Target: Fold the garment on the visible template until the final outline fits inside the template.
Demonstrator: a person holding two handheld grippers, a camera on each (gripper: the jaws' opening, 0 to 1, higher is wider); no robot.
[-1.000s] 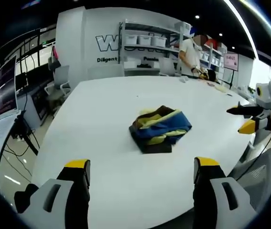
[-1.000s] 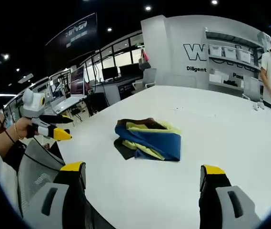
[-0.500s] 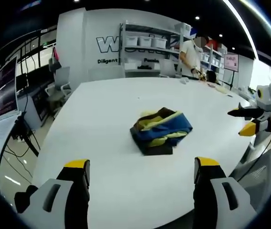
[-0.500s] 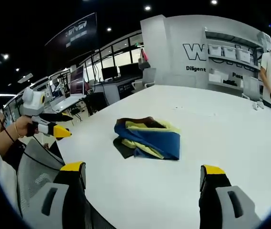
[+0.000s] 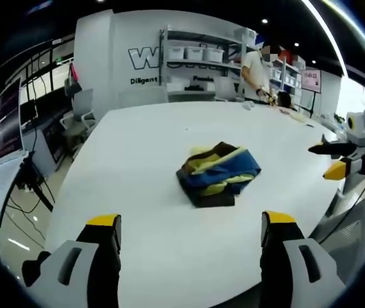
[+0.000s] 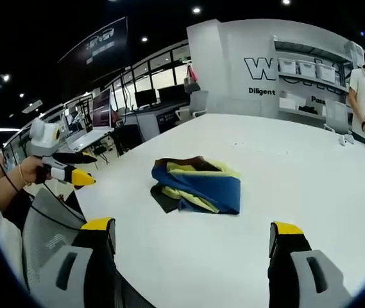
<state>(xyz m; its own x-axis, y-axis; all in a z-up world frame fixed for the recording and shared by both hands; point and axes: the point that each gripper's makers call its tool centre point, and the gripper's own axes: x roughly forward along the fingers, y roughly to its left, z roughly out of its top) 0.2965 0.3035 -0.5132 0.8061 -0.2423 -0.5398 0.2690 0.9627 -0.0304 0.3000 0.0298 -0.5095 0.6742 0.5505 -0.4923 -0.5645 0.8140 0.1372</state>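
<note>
Nothing on the table (image 5: 137, 147) has moved since the earlier pictures; both views have drifted only slightly, so that is the cameras shifting with the hands. The garment (image 5: 217, 173) lies in a compact folded bundle near the middle of the white table, blue and yellow layers on top with a dark layer showing under its near edge. How many folds it holds is hard to make out, and no template outline can be told apart from the white surface around it.

In the right gripper view the garment (image 6: 198, 186) sits well ahead of the right tool (image 6: 192, 240), whose jaws stand wide apart with nothing between them. The left tool (image 5: 192, 231) is likewise spread and empty, well short of the garment.

The left tool (image 6: 73, 168) also shows at the table's edge in the right gripper view, held by a hand (image 6: 31, 174); its yellow and black tips point along the edge, clear of the cloth.

Beyond the table, shelves (image 5: 198, 61) carry white bins (image 5: 195, 54) whose contents are hidden, and a person (image 5: 256, 74) stands beside them, partly cut off by the far edge.
</note>
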